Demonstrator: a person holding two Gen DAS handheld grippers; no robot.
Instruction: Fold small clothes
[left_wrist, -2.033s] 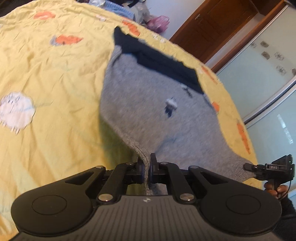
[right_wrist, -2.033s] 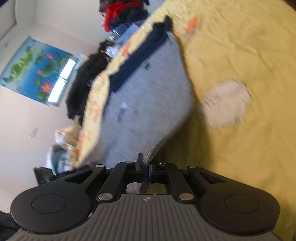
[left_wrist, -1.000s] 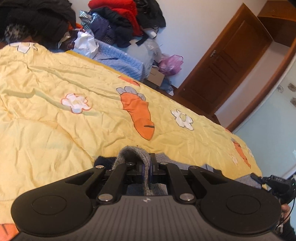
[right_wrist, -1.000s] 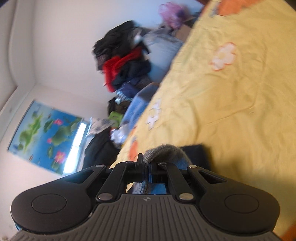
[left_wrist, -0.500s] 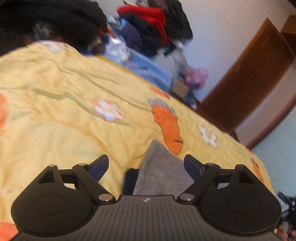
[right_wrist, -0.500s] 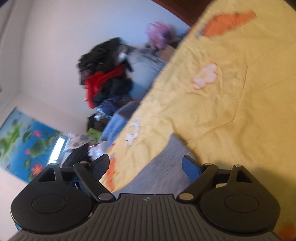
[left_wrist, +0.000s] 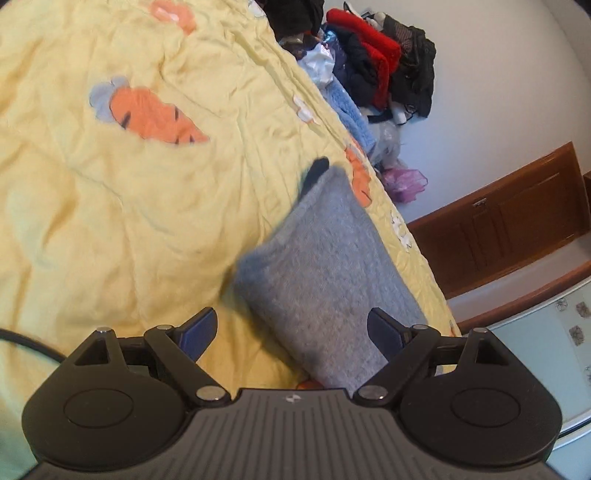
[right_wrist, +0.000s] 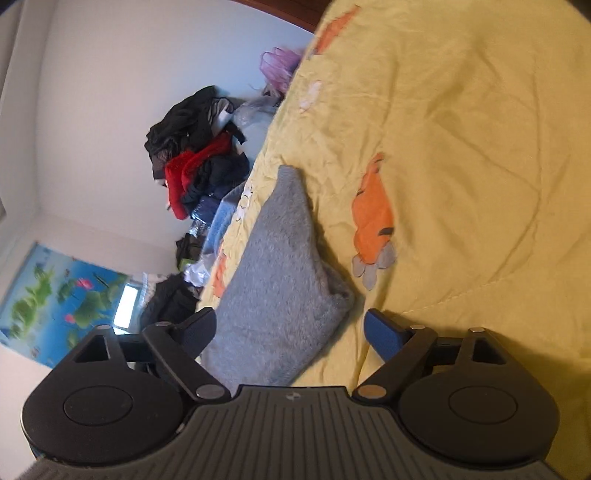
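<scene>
A small grey knitted garment (left_wrist: 325, 266) lies folded on the yellow carrot-print bedspread (left_wrist: 129, 221), with a dark blue edge (left_wrist: 316, 173) peeking out at its far end. My left gripper (left_wrist: 291, 321) is open just above the garment's near end, and its pads do not touch the fabric. In the right wrist view the same garment (right_wrist: 280, 280) lies on the bedspread (right_wrist: 461, 147). My right gripper (right_wrist: 289, 319) hovers over the garment's near corner with its jaws still opening and clear of the cloth.
A heap of dark and red clothes (left_wrist: 369, 62) is piled past the bed's far edge, also seen as a clothes heap (right_wrist: 195, 162) against the wall. A brown wooden door (left_wrist: 517, 214), a pink bag (left_wrist: 404, 182) and a wall poster (right_wrist: 55, 295) lie beyond.
Both grippers were shut on the grey garment's edge, then let go and opened wide. Both have drawn back, and the garment now lies folded on the bedspread.
</scene>
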